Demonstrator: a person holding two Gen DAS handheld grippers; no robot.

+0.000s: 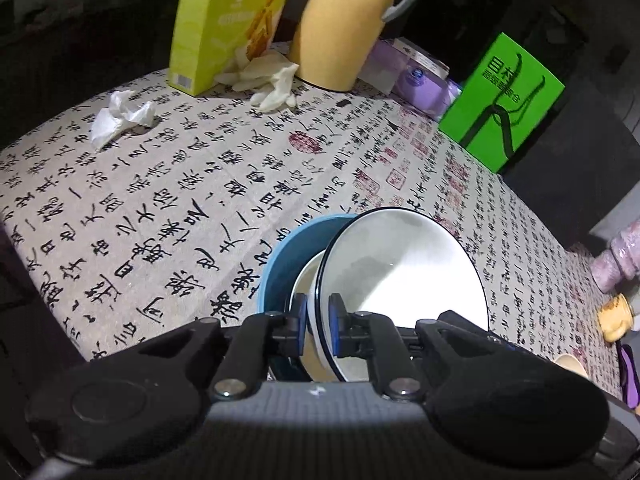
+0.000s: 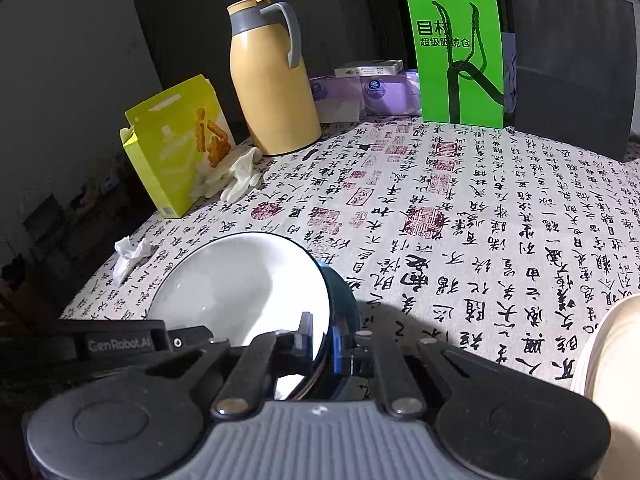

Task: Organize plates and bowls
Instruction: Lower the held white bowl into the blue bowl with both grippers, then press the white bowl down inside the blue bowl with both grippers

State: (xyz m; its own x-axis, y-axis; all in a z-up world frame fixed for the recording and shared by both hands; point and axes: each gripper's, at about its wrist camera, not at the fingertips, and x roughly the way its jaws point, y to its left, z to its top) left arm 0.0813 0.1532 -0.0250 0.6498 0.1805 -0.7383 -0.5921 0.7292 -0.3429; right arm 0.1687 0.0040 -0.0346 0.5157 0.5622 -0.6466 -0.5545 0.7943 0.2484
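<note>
We pinch the white plate (image 1: pixel 404 272) rim with left gripper (image 1: pixel 319 316) and right gripper (image 2: pixel 321 340), both fingers closed on it. Glazed, slippery, fragile; blue bowl (image 1: pixel 296 256) sits beneath.

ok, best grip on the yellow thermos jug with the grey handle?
Judging by shape, take the yellow thermos jug by its grey loop handle, coming from the green-bag side. The body looks too wide and smooth for the fingers; the handle is thin and stands clear. Both grippers are currently shut on the white black-rimmed plate.
</note>
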